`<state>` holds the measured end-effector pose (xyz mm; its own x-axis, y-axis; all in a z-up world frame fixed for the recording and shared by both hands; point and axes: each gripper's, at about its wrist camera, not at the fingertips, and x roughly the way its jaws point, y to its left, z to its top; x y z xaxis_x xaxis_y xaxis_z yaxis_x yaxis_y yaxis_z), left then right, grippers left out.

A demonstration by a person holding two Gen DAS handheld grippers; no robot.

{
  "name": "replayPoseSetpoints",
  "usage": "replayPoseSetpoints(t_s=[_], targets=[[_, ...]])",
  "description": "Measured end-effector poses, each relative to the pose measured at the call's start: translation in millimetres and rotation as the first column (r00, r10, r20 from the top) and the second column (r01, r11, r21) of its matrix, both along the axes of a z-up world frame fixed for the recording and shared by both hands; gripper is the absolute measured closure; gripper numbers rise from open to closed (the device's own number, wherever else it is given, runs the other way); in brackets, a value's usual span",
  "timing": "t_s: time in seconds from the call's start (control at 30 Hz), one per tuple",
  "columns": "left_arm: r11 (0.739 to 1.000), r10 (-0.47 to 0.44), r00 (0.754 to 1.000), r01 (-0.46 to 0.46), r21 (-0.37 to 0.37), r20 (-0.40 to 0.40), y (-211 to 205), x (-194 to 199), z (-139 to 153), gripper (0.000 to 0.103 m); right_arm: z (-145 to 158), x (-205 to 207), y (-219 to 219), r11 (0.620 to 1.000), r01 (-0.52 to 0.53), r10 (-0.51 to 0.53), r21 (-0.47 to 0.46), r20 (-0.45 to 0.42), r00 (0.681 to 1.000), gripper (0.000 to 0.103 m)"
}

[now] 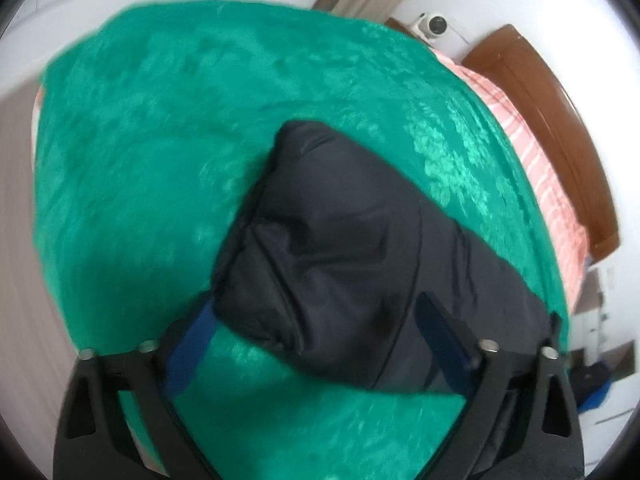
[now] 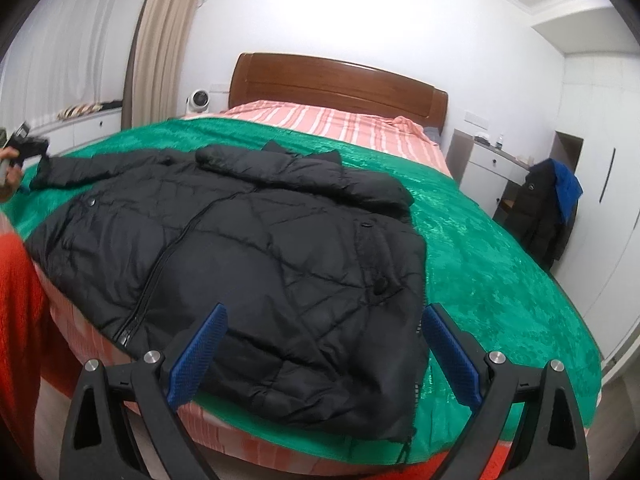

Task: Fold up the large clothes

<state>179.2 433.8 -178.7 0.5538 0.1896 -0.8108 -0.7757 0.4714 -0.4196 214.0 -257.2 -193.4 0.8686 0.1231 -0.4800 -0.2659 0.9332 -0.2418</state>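
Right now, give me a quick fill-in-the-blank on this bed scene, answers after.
1. The black jacket lies on a ____ blanket.
2. The headboard is made of ____.
3. The left claw reaches for the jacket's ____.
4. The right claw is ____, holding nothing.

Answers: green; wood; sleeve; open

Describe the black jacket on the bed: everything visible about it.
The black jacket is a puffy, quilted coat of smooth, slightly shiny fabric. It lies flat, front up, on the green blanket, zipper closed down the middle, with snap buttons on the chest and a pocket. Its collar points toward the headboard and its hem overhangs the near edge of the bed. One sleeve is folded across the chest; the other stretches out toward the left claw, whose jaws stand around the cuff without pressing it.
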Motion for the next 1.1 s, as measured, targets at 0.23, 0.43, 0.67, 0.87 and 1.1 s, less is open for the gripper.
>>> replayPoseSetpoints(t_s=[0.23,0.43,0.67,0.87,1.1], targets=[[0.961,-0.076,0.993,0.096,0.260,-0.089,-25,36,74,0.092,-1,-7,4,1.000,-0.030,0.030,-0.011,0.015,0.999,0.006],[0.800,-0.288,0.955,0.279,0.531,-0.068,-119,93,203,0.094,4,-4,-6,0.998,-0.044,0.043,0.051,0.014,0.999,0.006],[0.586,-0.628,0.778,0.482,0.652,-0.011,-303,175,308,0.095,12,-4,-22,0.990,-0.035,0.031,0.133,0.031,0.999,0.006],[0.390,-0.824,0.563,0.641,0.661,-0.060,-477,228,295,0.096,14,-1,-38,0.983,-0.003,0.000,0.186,0.014,1.000,0.006],[0.183,-0.881,0.376,0.831,0.526,-0.286,-607,264,180,0.010,15,2,-57,0.969,0.042,-0.041,0.244,-0.007,0.999,0.006]])
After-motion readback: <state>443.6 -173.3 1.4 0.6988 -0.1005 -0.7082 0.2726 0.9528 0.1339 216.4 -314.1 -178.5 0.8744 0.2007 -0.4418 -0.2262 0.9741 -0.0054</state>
